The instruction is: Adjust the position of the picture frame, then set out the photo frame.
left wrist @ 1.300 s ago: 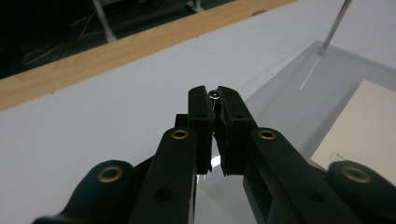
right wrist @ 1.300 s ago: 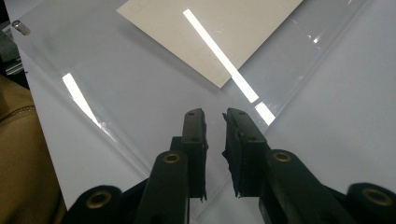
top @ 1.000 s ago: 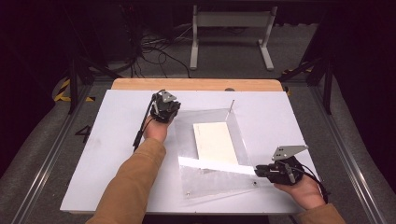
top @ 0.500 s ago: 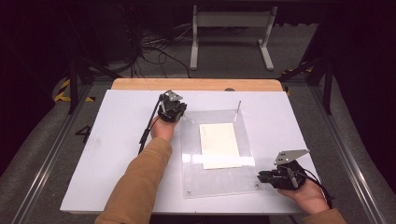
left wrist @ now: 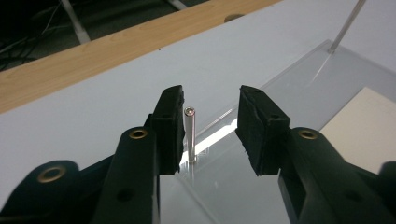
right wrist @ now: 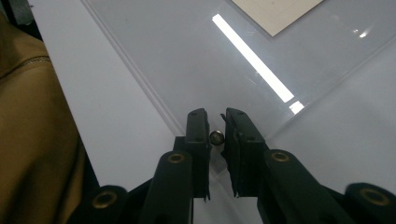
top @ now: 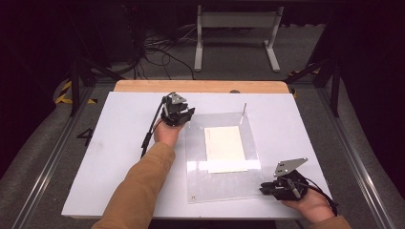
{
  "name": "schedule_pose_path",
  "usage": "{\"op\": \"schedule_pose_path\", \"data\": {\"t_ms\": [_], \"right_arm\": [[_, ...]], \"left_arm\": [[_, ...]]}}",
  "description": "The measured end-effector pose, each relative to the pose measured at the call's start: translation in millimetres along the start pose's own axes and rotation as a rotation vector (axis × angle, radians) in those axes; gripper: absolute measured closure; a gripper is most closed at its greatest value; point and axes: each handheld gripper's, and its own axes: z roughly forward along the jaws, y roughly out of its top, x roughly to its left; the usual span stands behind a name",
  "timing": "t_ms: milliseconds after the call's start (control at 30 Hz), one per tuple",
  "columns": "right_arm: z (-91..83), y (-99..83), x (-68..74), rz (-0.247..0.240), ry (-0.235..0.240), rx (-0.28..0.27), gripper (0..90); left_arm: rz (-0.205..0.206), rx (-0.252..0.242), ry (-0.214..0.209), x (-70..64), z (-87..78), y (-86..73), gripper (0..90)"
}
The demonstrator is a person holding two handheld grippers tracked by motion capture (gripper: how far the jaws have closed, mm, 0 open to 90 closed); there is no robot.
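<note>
Looking down on a white board (top: 119,152) lying over a wood top (top: 200,86), leaving a strip of wood showing along the far edge. Beyond that, seeing grey floor (top: 305,52) stretching back into the dark, with a white stand (top: 234,21) standing on it and black cables (top: 157,50) trailing beside. Spotting yellow-black tape (top: 64,90) lying at far left, and a metal rail (top: 43,162) running along the left side.

Light: overhead, bright on the white table (top: 119,143); surroundings dark.
Glare: white strip reflected on the clear sheet (right wrist: 252,58).
Focus: near jaws soft, slightly blurred.
</note>
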Motion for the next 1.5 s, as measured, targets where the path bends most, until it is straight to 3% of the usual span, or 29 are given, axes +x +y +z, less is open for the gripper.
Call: {"op": "schedule_pose_path", "data": {"t_ms": [133,433,600,633,833,900,967,1100,1233,1500], "right_arm": [[0.2,-0.3,2.3,-0.003,-0.023,-0.001,82.5],[3.7,2.1,21.8,-0.083,0.017,0.029,82.7],[3.6,1.3,32.9,-0.115,0.040,0.049,82.7],[3.6,1.1,34.7,-0.119,0.044,0.052,82.7],[3.5,0.6,37.7,-0.132,0.064,0.056,81.5],[1.7,0.2,34.8,-0.112,0.087,0.024,76.2],[-4.2,1.8,31.9,-0.099,0.089,-0.045,71.8],[-15.9,6.2,28.3,-0.121,0.050,-0.165,71.8],[-22.9,10.5,18.5,-0.098,-0.001,-0.259,72.5],[-23.9,30.2,-6.8,-0.044,-0.086,-0.336,70.5]], "left_arm": [[-0.052,-0.028,-0.052,2.5,-12.8,-3.8,57.9],[-0.022,-0.031,-0.172,-8.2,-54.7,-36.6,58.4],[-0.013,-0.033,-0.202,-9.8,-76.3,-58.0,58.6],[-0.033,-0.034,-0.214,-12.0,-80.6,-63.2,58.7],[0.011,-0.023,-0.213,-19.1,-102.1,-84.5,57.6],[0.030,-0.017,-0.219,-22.6,-107.5,-89.0,56.7],[0.050,-0.011,-0.215,-27.2,-113.0,-91.9,55.6],[0.088,-0.003,-0.225,-36.3,-121.6,-96.7,53.0],[0.100,-0.008,-0.230,-41.1,-126.8,-98.3,51.9],[0.101,-0.010,-0.233,-43.7,-130.7,-99.9,50.2]]}}
